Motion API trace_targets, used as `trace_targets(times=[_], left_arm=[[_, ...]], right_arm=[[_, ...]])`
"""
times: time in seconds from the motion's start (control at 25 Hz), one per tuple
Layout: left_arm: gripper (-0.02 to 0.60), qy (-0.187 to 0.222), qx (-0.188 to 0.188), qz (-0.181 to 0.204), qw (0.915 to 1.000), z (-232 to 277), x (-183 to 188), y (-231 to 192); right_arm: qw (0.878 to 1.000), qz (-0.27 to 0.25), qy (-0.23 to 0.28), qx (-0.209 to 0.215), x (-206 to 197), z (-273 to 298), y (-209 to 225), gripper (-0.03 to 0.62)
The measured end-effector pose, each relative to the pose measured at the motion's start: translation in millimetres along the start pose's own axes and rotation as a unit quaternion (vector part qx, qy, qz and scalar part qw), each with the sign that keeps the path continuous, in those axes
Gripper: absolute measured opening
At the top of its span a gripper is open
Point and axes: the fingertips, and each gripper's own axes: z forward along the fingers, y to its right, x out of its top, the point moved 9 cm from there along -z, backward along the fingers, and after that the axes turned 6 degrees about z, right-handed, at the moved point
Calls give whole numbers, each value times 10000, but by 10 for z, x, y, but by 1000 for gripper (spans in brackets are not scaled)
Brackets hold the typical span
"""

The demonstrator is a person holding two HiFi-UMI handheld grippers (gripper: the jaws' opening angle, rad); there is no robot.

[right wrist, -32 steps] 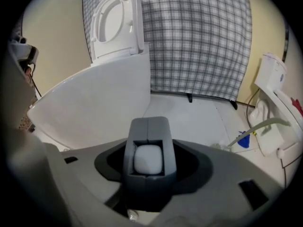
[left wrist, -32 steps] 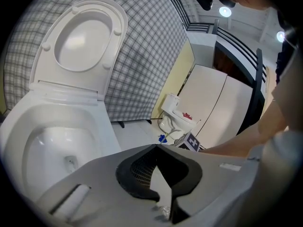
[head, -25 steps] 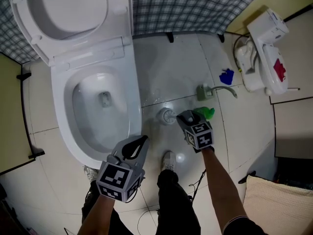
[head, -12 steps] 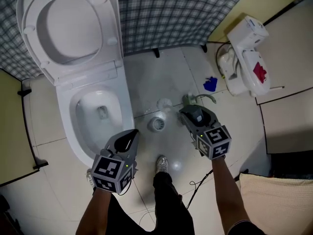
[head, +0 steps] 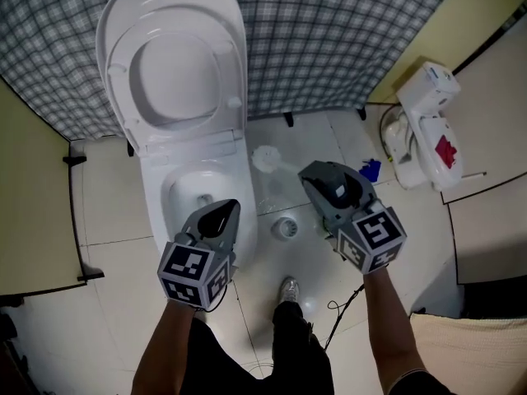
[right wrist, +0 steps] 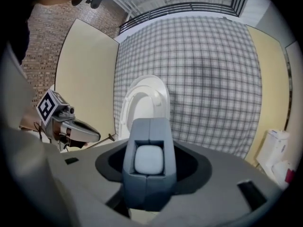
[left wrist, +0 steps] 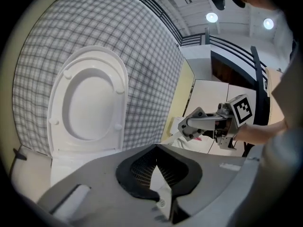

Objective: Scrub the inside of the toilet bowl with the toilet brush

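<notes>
The left gripper (head: 224,212) hung over the toilet bowl's (head: 160,204) near rim, jaws pinched together on nothing. To its right, the right gripper (head: 309,176) clamped the toilet brush (head: 265,158) by its handle. The brush ran leftward from those jaws, its head just right of the bowl. Both forearms reached forward, grippers tilted slightly downward.

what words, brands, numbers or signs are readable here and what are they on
No readable text anywhere in these views.
Marker cubes: black-and-white square patterns only, no letters or digits.
White unit at the right: a red mark, too small to read.
Toilet: no print visible.
</notes>
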Motion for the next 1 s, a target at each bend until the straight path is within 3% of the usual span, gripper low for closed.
trace_targets(times=[0.28, 0.52, 0.76, 1.0], left_arm=[[8, -83, 531, -33, 9986, -523, 38, -364], [8, -291, 1147, -343, 9924, -1023, -395, -664], [8, -462, 1282, -600, 9888, -1157, -750, -818], [8, -582, 1200, -566, 9894, -1101, -897, -892]], right_arm=[[9955, -4, 84, 939, 148, 376, -717, 232], [9879, 110, -292, 1519, -249, 754, -1238, 232], [9857, 276, -594, 1555, -625, 1092, -1496, 232], [9877, 338, -645, 1385, -945, 1537, -1617, 232]])
